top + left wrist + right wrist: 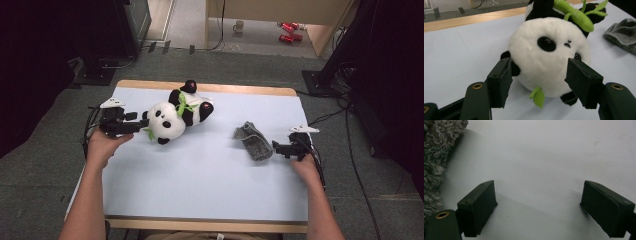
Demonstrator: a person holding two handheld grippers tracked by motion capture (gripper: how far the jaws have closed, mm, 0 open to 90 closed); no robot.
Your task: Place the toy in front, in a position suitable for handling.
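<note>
Left side first: your left gripper (141, 121) has its jaws around the panda plush's (172, 116) head, and the risk is right there. The head is round and soft, and the pads sit on its lower curve near the ears. Lift like this and it may squirt out forward, or the body may swing and twist free. The green leaf (537, 96) under the chin hangs between the jaws too; catch only that and you've got a weak grip.

The left fingers (500, 81) are fairly wide apart, pressing into the plush on both sides of the head, so it looks clamped. The panda lies on its side at the back left of the table (200, 175), green bamboo stalk (576, 15) across its chest.

Mid-right: the grey cloth (253, 140) lies just beside your right gripper (274, 147). The right fingers (477, 206) are spread wide, nothing between them, low over bare tabletop. Cloth brushes the left edge in that gripper's view, so a careless close could snag it.
</note>
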